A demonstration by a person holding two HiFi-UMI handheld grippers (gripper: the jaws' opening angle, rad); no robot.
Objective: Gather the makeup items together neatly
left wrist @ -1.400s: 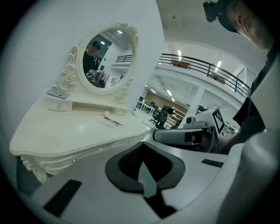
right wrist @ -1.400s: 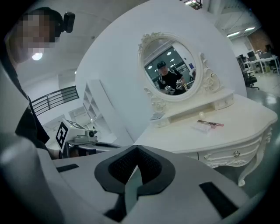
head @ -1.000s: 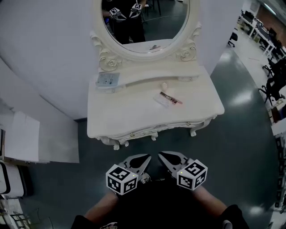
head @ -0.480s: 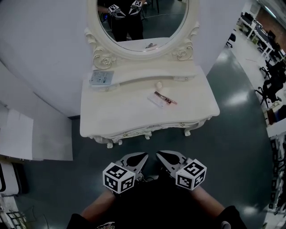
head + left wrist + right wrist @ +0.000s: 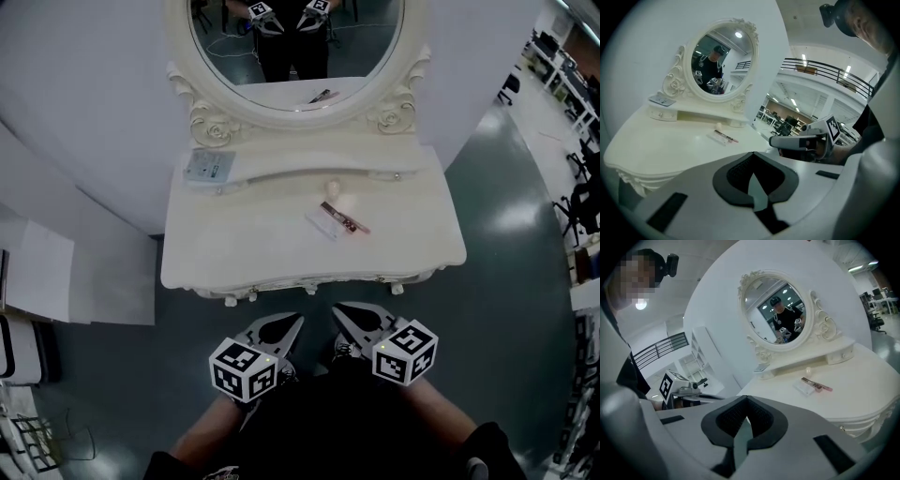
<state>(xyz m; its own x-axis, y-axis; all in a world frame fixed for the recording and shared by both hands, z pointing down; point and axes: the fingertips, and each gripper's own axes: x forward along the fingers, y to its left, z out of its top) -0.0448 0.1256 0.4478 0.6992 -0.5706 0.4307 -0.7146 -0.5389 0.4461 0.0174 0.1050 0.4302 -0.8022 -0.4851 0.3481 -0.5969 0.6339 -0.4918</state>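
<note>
both tools hang side by side in front of the person's body, short of the front edge of the tabletop [image 5: 234, 258]. this reads as a carrying pose for the approach, not a reach. the left hand-held gripper [image 5: 292, 322] has its jaws pressed together with nothing between them, and the right hand-held gripper [image 5: 339, 311] is likewise pressed together and empty. with nothing yet in reach there is no reason to spread them. neither one touches the furniture or any item.

the makeup things lie ahead of both, well apart from the jaw tips, and none looks gathered yet. a slim pencil [image 5: 349, 219] rests on the open tabletop, touching or just beside a flat white packet [image 5: 321, 225]. this pair is roughly straight ahead of the right hand-held gripper, and ahead and to the right of the left one. a small round cream piece [image 5: 336, 190] sits just beyond them, near the raised shelf [image 5: 309, 169]. a flat grey card pack [image 5: 209, 166] lies on that shelf under the mirror [image 5: 295, 52], far ahead and off to the left of the left hand-held gripper. it is the outlier, so that side probably fetches it.
</note>
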